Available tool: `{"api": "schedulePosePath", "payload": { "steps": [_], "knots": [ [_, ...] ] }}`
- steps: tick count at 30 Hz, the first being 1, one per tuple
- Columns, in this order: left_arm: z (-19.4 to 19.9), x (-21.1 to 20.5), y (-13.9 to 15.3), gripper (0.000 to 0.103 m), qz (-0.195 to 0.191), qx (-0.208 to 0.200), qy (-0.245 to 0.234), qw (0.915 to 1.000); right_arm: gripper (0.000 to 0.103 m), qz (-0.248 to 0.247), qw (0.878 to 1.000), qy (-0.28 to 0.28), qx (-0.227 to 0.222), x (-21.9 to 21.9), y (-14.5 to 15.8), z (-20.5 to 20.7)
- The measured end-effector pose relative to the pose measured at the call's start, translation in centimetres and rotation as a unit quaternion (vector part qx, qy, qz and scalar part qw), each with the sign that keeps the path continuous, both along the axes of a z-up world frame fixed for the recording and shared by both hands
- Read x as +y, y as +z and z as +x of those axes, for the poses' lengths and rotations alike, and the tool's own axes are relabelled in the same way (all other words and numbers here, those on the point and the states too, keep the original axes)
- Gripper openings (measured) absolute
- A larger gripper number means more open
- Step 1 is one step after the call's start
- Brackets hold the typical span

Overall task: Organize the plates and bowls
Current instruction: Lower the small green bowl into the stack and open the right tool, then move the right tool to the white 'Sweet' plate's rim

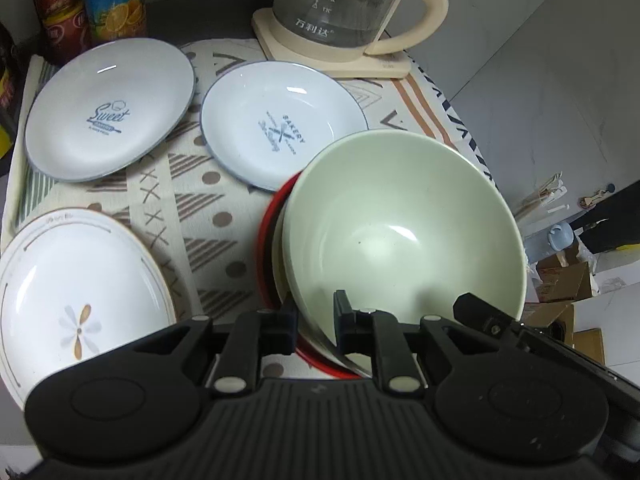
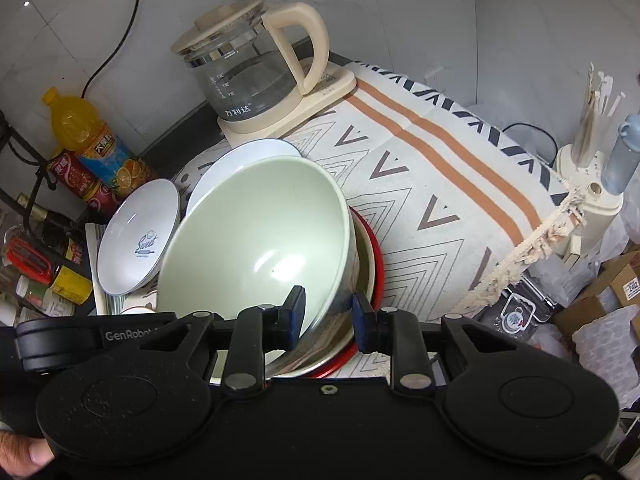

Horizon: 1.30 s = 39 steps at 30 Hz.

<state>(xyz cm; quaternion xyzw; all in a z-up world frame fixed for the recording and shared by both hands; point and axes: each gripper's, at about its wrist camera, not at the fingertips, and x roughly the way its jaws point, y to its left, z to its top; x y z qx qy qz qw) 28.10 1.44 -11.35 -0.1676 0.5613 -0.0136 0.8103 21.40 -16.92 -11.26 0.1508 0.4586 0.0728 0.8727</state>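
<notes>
Tilting pale-green bowl w/ glossy inside, over red-rimmed dish

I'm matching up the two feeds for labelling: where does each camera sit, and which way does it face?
Left wrist: on the left gripper, looking along its fingers across the green bowl to the Sweet plate and kettle.
Right wrist: on the right gripper, facing that bowl from its other side; a thumb shows.
Shared: bowl, Sweet plate, kettle.
</notes>
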Motion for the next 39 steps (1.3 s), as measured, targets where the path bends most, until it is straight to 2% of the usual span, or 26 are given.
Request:
{"api": "schedulePosePath", "payload": {
  "steps": [9, 15, 17, 24, 25, 27, 30, 35, 39],
  "knots": [
    [1.3, 0.5, -0.2, 0.017, -0.014, 0.009, 0.005, 0.9998, 0.019, -0.023, 0.999, -0.006, 0.022, 0.7, -0.9, 1.7],
    [1.8, 1.3, 0.0, 0.017, -0.025, 0.014, 0.012, 0.9995, 0.014, -0.011, 0.999, -0.019, 0.033, 0.4, -1.2, 2.6],
    [1.8, 1.8, 0.4, 0.018, -0.017, 0.009, 0.016, 0.9997, 0.014, -0.011, 0.999, -0.023, 0.037, 0.3, -1.3, 2.8],
    [1.6, 2.9, 1.7, 0.018, -0.024, -0.011, 0.027, 0.9993, 0.013, -0.018, 0.999, -0.023, 0.032, 0.2, -1.1, 3.0],
    [1.5, 2.9, 2.0, 0.018, -0.024, -0.014, 0.025, 0.9993, 0.013, -0.021, 0.999, -0.021, 0.032, 0.3, -1.0, 3.1],
    [1.3, 3.0, 2.6, 0.018, -0.023, -0.019, 0.024, 0.9993, 0.024, -0.039, 0.999, -0.002, 0.025, 0.7, -0.8, 3.0],
    [0.8, 3.2, 3.5, 0.018, -0.024, -0.024, 0.026, 0.9991, 0.028, -0.046, 0.999, 0.008, 0.005, 0.7, 0.0, 2.3],
    [-1.7, 3.8, 5.0, 0.024, -0.016, -0.039, 0.035, 0.9985, 0.028, -0.033, 0.999, 0.009, -0.03, 0.2, 1.6, 0.4],
    [-4.7, 5.6, 6.3, 0.047, -0.027, -0.051, 0.055, 0.9968, 0.036, -0.011, 0.999, 0.013, -0.04, 0.4, 2.1, -1.5]
  ]
}}
